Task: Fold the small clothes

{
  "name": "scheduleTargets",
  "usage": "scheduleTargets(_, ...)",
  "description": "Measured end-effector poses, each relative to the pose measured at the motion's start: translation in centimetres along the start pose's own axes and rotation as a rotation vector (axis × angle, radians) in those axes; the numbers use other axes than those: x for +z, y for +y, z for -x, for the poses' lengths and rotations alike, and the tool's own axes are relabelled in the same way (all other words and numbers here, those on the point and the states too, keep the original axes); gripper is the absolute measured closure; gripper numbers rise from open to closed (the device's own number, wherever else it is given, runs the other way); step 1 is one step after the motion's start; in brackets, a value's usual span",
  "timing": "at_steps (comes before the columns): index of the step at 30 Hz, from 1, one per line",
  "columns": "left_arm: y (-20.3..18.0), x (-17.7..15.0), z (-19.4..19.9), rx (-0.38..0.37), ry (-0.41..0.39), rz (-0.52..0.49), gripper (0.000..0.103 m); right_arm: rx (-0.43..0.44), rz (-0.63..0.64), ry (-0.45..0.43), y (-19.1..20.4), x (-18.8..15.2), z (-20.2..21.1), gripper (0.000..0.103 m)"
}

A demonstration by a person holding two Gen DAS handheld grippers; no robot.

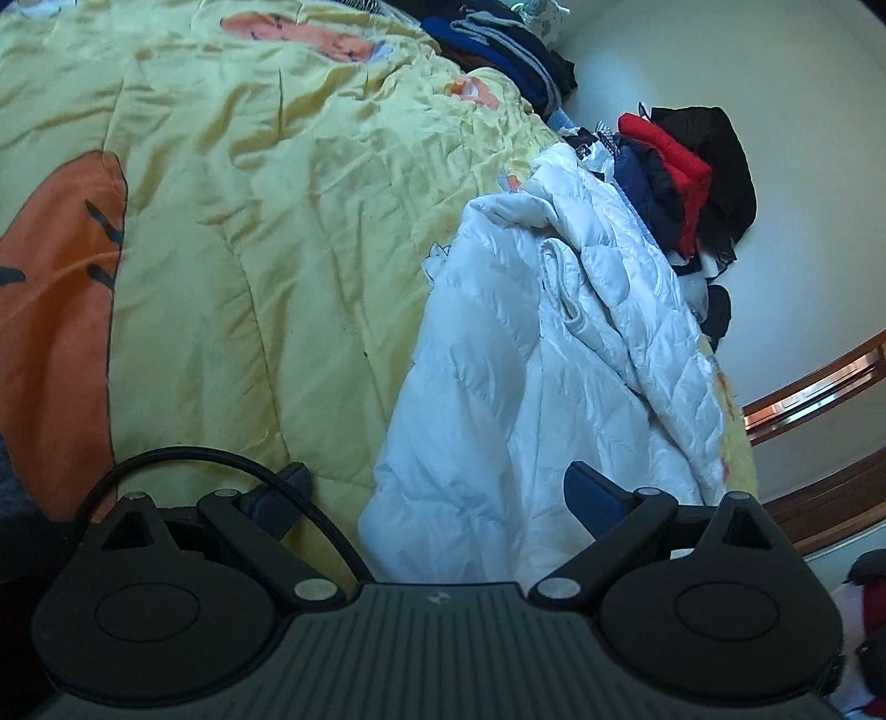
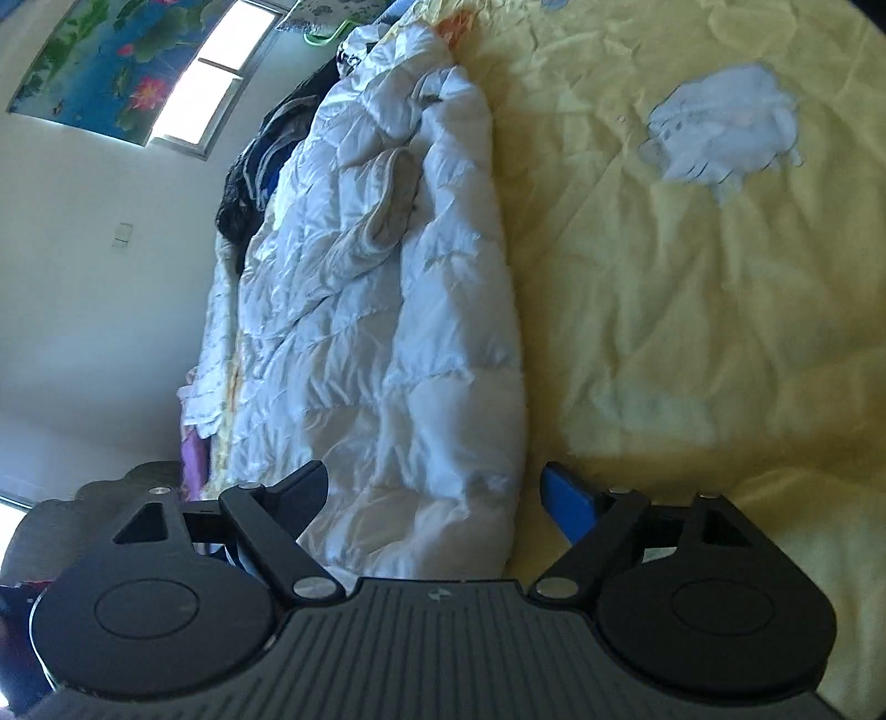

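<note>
Left wrist view first: the yellow quilt (image 1: 249,221) on the bed takes up everything from 9 to 12 o'clock, wrinkly, with an orange patch (image 1: 61,310) printed on it out at 9. Centre to about 3 o'clock is the white puffer jacket (image 1: 526,376), lying in a long rumpled heap on the quilt, running from the near edge of the view up toward 1 o'clock. Past its far end, around 2 o'clock, there's a pile of clothes (image 1: 686,166) against the wall, red, navy and black stuff mixed up, and another dark stack (image 1: 498,50) up at 12. The left tongs (image 1: 443,493) sit at 6 o'clock with the fingers spread wide. The jacket's near end lies between them, but they aren't pressing on it, so open and holding nothing.

Right wrist view: wall with a flower picture (image 2: 105,61) and a window (image 2: 210,83) up at 10–11 o'clock. The same jacket (image 2: 387,310) runs from 6 up to 12 just left of centre, quilt (image 2: 692,332) filling the whole right half, with a pale blue patch (image 2: 725,127) at 2 o'clock. Right tongs (image 2: 432,493) at 6 o'clock are wide apart too, the jacket's near end between the fingers, no pinch on the fabric that I can see.
</note>
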State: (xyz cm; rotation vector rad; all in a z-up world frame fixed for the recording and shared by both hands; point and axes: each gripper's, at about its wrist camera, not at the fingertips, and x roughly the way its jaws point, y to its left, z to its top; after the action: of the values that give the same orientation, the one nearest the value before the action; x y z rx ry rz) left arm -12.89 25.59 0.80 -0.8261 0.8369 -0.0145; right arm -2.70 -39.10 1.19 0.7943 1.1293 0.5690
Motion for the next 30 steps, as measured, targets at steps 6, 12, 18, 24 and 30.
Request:
scheduleTargets(6, 0.2, 0.4, -0.1, -0.014, 0.034, 0.000, 0.005, 0.032, 0.004, 0.034, 0.9, 0.7, -1.6, 0.015)
scheduleTargets(12, -0.4, 1.1, -0.8, -0.027, 0.094, -0.043, 0.005, 0.081, -0.032, 0.052, 0.5, 0.7, -1.8, 0.015)
scheduleTargets(18, -2.0, 0.9, -2.5, -0.015, 0.155, -0.125, 0.048, 0.124, -0.044, 0.071, 0.3, 0.7, -2.0, 0.015)
scheduleTargets(24, -3.1, 0.7, -3.0, -0.020, 0.226, -0.206, 0.048, 0.107, -0.015, 0.097, 1.2, 0.6, -2.8, 0.024)
scheduleTargets(30, -2.8, 0.8, -3.2, 0.026, 0.258, -0.216, 0.081, 0.069, -0.003, 0.129, 0.4, -0.1, -4.3, 0.076)
